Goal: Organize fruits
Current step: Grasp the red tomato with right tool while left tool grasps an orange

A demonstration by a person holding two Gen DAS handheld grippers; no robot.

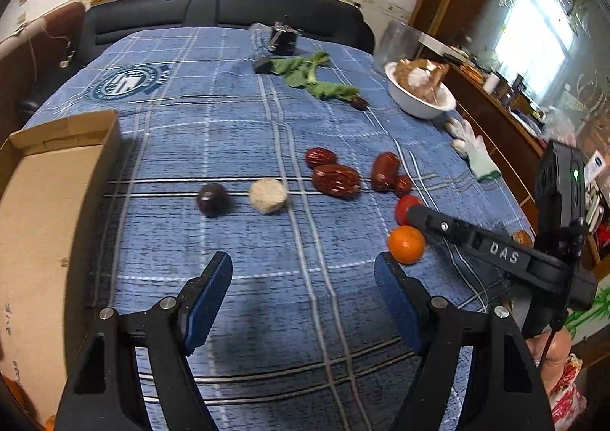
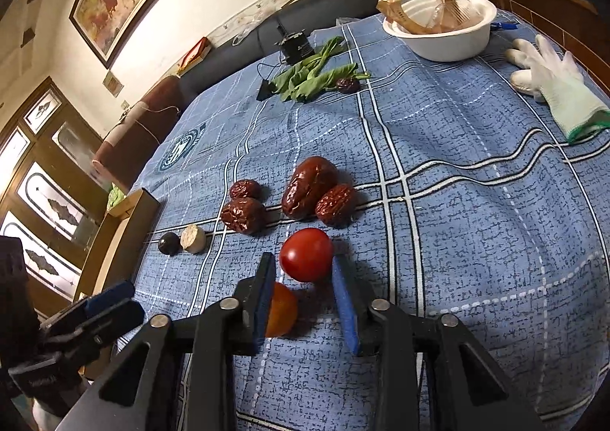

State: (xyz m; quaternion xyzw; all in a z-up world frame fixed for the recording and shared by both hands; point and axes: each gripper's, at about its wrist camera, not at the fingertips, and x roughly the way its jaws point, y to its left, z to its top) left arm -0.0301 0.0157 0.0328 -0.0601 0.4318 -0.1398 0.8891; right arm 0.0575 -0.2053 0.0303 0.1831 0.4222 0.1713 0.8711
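A red tomato (image 2: 306,253) lies on the blue checked cloth (image 2: 476,240) between the tips of my right gripper (image 2: 303,259), whose jaws stand around it without clearly pressing it. An orange (image 2: 282,311) sits just left of the left finger. Several red dates (image 2: 309,187) lie beyond, with a dark round fruit (image 2: 169,242) and a pale round piece (image 2: 193,238) further left. My left gripper (image 1: 303,267) is open and empty above bare cloth, with the orange (image 1: 406,244), tomato (image 1: 404,207), dates (image 1: 335,179), dark fruit (image 1: 212,198) and pale piece (image 1: 267,195) ahead of it.
An open cardboard box (image 1: 49,202) stands at the table's left edge. A white bowl (image 2: 446,31) with wrappers, a white glove (image 2: 553,80), green leaves (image 2: 312,76) and a dark small device (image 1: 284,40) lie at the far side. A dark sofa (image 1: 228,12) stands behind.
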